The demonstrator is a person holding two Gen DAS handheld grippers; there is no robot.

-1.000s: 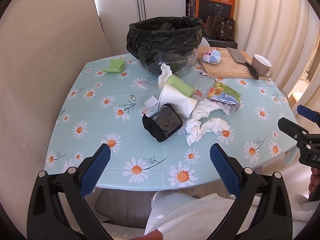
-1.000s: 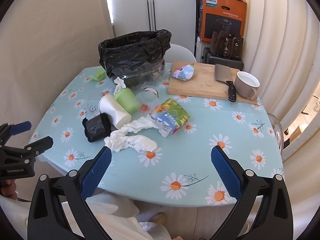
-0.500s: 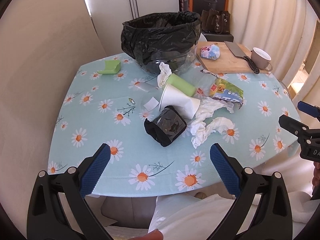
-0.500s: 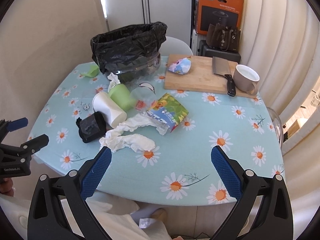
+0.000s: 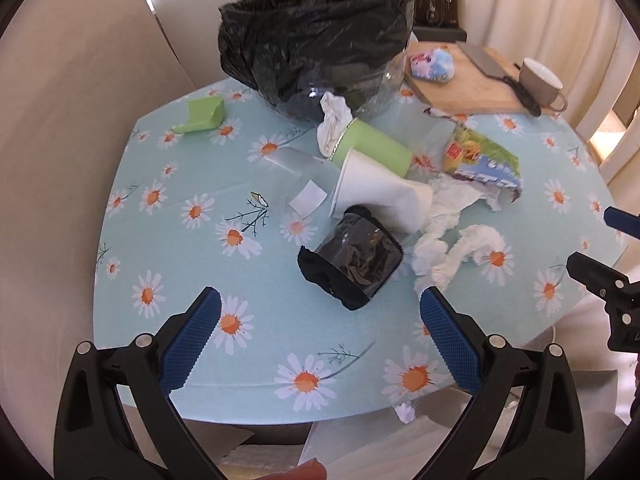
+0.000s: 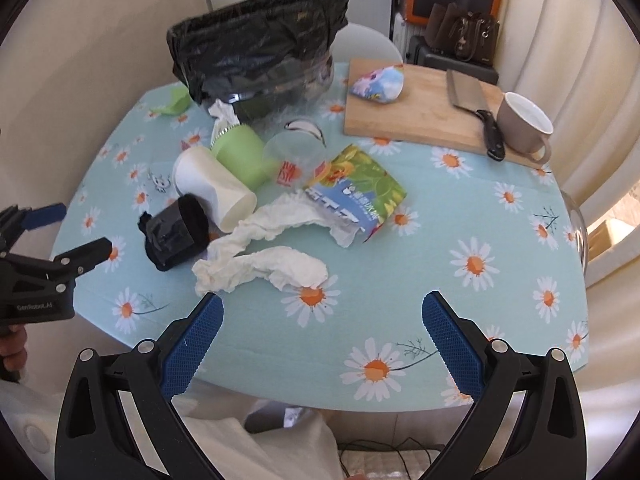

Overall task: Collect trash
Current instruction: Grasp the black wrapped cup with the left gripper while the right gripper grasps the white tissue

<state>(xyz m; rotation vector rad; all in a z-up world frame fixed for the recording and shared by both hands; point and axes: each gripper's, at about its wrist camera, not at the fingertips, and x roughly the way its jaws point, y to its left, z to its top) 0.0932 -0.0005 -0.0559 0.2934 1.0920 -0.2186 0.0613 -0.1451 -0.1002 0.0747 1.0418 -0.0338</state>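
Though cluttered with cups (image 5: 376, 196), bin (image 6: 256, 64) beyond tissue (image 6: 260, 268).

The pale blue surface (image 6: 460, 216) carries a white-and-orange daisy print. On it a glossy black bin bag (image 6: 256, 52) lines a clear tub, near a lime-green plastic cup (image 6: 240, 152), a white paper cup (image 6: 212, 188), crumpled white tissue (image 6: 272, 268) and a green-and-blue snack packet (image 6: 356, 192).

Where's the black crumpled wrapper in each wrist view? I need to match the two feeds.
Left wrist: black crumpled wrapper lies just right of centre, ahead of the open left claw.
Right wrist: it lies at left of centre, beside the white paper cup.
Shared landmark: the black-lined trash bin at the table's far side.
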